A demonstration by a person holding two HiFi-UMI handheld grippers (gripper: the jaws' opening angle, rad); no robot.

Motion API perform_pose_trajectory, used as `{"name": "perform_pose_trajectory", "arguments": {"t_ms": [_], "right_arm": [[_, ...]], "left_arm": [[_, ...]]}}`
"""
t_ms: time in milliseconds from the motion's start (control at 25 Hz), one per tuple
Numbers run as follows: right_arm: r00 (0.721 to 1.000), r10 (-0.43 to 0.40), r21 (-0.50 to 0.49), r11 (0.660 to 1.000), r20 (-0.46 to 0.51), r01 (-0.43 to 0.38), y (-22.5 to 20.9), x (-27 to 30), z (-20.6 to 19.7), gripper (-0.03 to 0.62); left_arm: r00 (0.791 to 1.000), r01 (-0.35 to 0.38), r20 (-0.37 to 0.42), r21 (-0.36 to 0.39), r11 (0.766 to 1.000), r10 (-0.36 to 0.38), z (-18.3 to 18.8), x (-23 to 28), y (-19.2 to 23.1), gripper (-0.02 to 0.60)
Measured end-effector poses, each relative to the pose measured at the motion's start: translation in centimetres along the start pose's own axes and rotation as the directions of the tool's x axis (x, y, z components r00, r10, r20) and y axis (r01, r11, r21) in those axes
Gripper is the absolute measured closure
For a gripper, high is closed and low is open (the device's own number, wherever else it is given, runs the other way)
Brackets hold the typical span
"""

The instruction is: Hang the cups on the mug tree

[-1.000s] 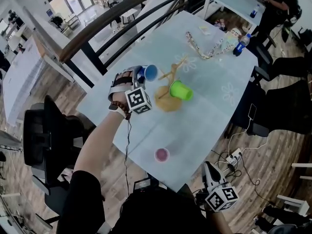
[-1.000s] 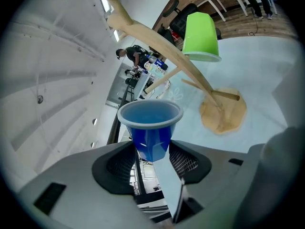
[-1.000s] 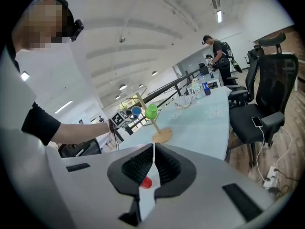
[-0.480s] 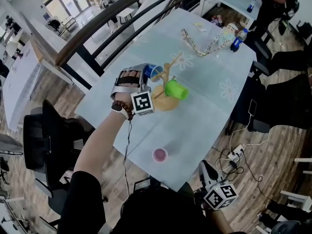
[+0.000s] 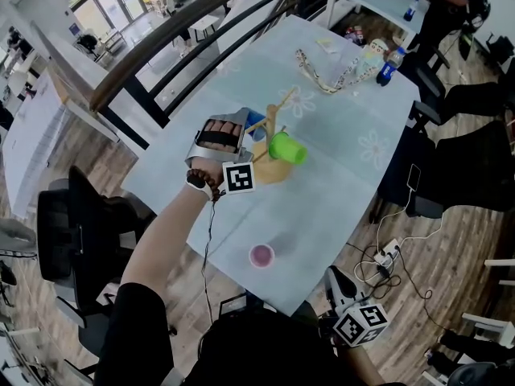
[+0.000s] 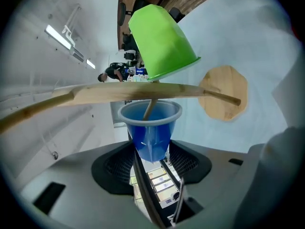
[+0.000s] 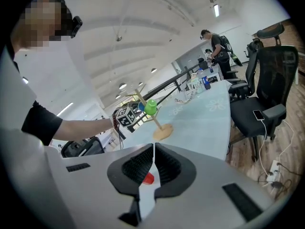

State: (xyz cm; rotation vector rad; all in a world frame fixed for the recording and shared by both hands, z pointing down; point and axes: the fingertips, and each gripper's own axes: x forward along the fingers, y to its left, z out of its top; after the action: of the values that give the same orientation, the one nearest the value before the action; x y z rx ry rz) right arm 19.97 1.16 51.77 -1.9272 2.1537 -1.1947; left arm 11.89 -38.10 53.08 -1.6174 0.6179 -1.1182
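Note:
My left gripper (image 6: 150, 149) is shut on a blue cup (image 6: 150, 128), mouth facing away. A thin peg of the wooden mug tree (image 6: 119, 93) reaches into the cup's mouth. A green cup (image 6: 159, 42) hangs on another peg, above the round base (image 6: 224, 92). In the head view the left gripper (image 5: 245, 132) holds the blue cup (image 5: 258, 128) against the tree (image 5: 272, 119), left of the green cup (image 5: 287, 148). A pink cup (image 5: 261, 256) stands near the table's front edge. My right gripper (image 7: 153, 149) is shut and empty, low off the table's front corner (image 5: 344, 289).
A patterned strap (image 5: 330, 75) and a bottle (image 5: 388, 67) lie at the table's far end. Black office chairs (image 5: 451, 175) stand to the right. A dark railing (image 5: 161, 63) runs behind the table. A person (image 5: 451, 6) is at another table in the back.
My left gripper carried the blue cup rightward to the mug tree and rolled; the cup now meets a peg. The right gripper stayed put.

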Motion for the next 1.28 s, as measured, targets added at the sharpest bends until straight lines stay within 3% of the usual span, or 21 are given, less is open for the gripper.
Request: {"name": "perform_pose_trajectory", "arguments": {"t_ms": [40, 160, 200, 280, 320, 600, 760, 840, 920, 1000, 1160, 1280], "right_arm": [[1.000, 0.002, 0.000, 1.000, -0.002, -0.002, 0.1, 0.0, -0.1, 0.559], [1.000, -0.001, 0.006, 1.000, 0.001, 0.001, 0.0, -0.1, 0.0, 0.559], [1.000, -0.004, 0.009, 1.000, 0.004, 0.004, -0.1, -0.1, 0.1, 0.559], [1.000, -0.009, 0.014, 1.000, 0.008, 0.008, -0.4, -0.3, 0.1, 0.559], [1.000, -0.010, 0.016, 1.000, 0.009, 0.010, -0.4, -0.4, 0.1, 0.559], [1.000, -0.002, 0.003, 1.000, 0.014, 0.002, 0.2, -0.8, 0.0, 0.559], [1.000, -0.005, -0.006, 1.000, 0.020, 0.005, 0.5, -0.9, 0.3, 0.559], [1.000, -0.004, -0.014, 1.000, 0.018, 0.005, 0.8, -0.9, 0.3, 0.559], [1.000, -0.001, -0.022, 1.000, 0.016, 0.002, 1.2, -0.9, 0.2, 0.559], [1.000, 0.003, -0.027, 1.000, 0.015, -0.002, 1.5, -0.8, 0.1, 0.559], [1.000, 0.016, -0.034, 0.999, 0.017, -0.015, 2.6, -0.6, -0.2, 0.559], [0.999, 0.033, -0.048, 0.998, 0.017, -0.032, 3.8, -0.4, -0.2, 0.559]], "left_arm": [[1.000, -0.008, -0.018, 0.026, 1.000, 0.008, -0.3, 0.0, 0.2, 0.347], [0.990, -0.044, -0.123, 0.197, 0.979, 0.069, -2.0, -0.4, 1.4, 0.347], [0.993, -0.035, -0.103, 0.161, 0.986, 0.052, -1.5, -0.4, 1.0, 0.347], [1.000, 0.003, -0.016, 0.017, 1.000, -0.003, 0.2, -0.4, -0.3, 0.347], [1.000, 0.011, 0.003, -0.011, 1.000, -0.011, 0.5, -0.5, -0.7, 0.347], [0.999, -0.018, -0.035, -0.027, 0.999, 0.017, -0.5, -2.0, -0.2, 0.347], [0.997, -0.031, -0.075, -0.101, 0.994, 0.023, -1.7, -3.9, -0.1, 0.347], [0.995, -0.065, -0.085, -0.175, 0.982, 0.050, -2.6, -5.4, 0.6, 0.347], [0.997, -0.060, -0.056, -0.339, 0.939, 0.043, -3.0, -7.4, 1.0, 0.347], [1.000, -0.027, -0.013, -0.490, 0.872, 0.024, -3.0, -9.7, 1.1, 0.351], [0.996, 0.062, 0.093, -0.640, 0.766, -0.003, -2.2, -14.2, 0.4, 0.406], [0.982, 0.159, 0.188, -0.765, 0.624, -0.020, -1.7, -17.9, 0.1, 0.496]]}}
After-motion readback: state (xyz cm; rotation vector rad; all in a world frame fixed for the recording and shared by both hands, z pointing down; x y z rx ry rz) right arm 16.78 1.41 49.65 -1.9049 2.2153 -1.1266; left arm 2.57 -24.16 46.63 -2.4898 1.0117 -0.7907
